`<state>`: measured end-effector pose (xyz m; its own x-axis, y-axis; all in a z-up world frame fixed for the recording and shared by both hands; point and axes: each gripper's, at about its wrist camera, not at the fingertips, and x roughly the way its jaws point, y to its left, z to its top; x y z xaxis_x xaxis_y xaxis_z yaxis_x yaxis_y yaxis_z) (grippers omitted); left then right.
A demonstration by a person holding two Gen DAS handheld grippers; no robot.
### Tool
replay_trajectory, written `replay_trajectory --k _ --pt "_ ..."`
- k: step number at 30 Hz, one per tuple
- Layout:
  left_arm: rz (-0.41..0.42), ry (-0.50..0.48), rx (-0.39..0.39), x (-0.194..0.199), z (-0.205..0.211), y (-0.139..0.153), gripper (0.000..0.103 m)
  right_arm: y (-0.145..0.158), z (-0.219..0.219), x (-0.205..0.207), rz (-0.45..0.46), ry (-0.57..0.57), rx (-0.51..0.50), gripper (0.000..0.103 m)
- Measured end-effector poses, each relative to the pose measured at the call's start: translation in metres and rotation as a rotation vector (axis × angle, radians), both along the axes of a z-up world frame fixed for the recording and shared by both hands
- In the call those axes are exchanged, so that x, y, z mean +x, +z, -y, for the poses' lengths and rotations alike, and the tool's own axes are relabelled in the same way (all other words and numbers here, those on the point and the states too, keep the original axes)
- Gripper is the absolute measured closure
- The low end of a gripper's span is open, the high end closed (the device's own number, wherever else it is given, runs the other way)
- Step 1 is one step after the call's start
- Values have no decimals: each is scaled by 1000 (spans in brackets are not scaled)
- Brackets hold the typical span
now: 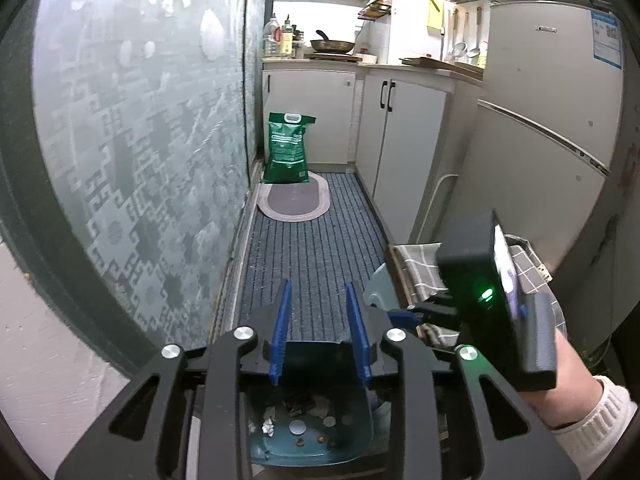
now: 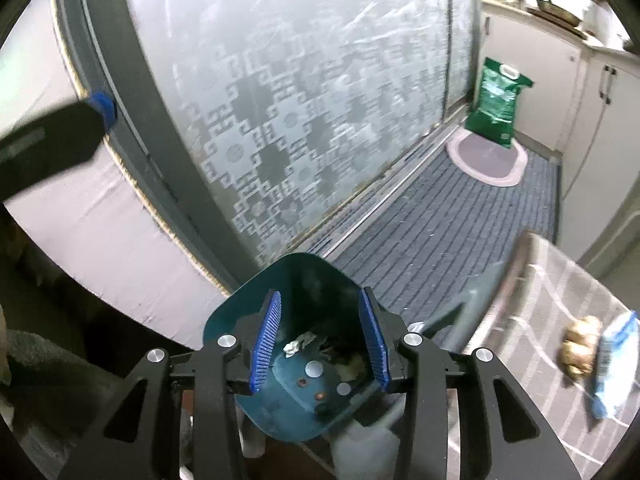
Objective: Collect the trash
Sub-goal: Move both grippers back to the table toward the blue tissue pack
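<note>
A small teal bin [image 1: 280, 446] stands under both grippers, its mouth open upward. In it lie a crumpled white paper [image 1: 268, 426], dark scraps and a few round discs. My left gripper [image 1: 317, 292] hangs over the bin with its blue fingers apart and nothing between them. In the right wrist view my right gripper [image 2: 320, 296] is also open over the bin [image 2: 304, 276], above the paper [image 2: 298, 344]. A hand holds the right gripper [image 1: 404, 314] at the right. On the checked cloth lie a brown lump [image 2: 580, 346] and a blue-white packet [image 2: 614, 364].
A frosted patterned glass door [image 1: 140, 140] runs along the left. A striped grey-blue carpet [image 1: 320, 240] leads to an oval mat [image 1: 294, 200] and a green bag [image 1: 286, 148]. White cabinets [image 1: 400, 140] and a fridge [image 1: 552, 120] line the right. The cloth-covered table [image 2: 532, 280] stands close by.
</note>
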<state>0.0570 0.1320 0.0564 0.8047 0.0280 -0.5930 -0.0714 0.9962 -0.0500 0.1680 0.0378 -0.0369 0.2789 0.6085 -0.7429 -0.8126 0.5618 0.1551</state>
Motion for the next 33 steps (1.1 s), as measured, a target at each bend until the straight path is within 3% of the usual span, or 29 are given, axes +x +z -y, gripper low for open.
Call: replay_trajectory --k 4,8,18,20,24,33 --pt "-1 -15 1 10 14 0 69 9 26 10 20 -50 16 57" --pt "1 -35 6 17 28 -2 57 16 50 19 29 -99 33 55" --pt "-17 -85 39 41 59 -19 50 22 110 38 79 -208 50 36" --pt "-23 -93 72 46 68 -24 50 21 121 41 97 -229 41 33" --pt "-33 -144 58 58 83 -33 44 20 141 47 126 -257 9 31" --pt "-68 -180 30 84 104 -59 43 4 178 67 150 -296 -48 22"
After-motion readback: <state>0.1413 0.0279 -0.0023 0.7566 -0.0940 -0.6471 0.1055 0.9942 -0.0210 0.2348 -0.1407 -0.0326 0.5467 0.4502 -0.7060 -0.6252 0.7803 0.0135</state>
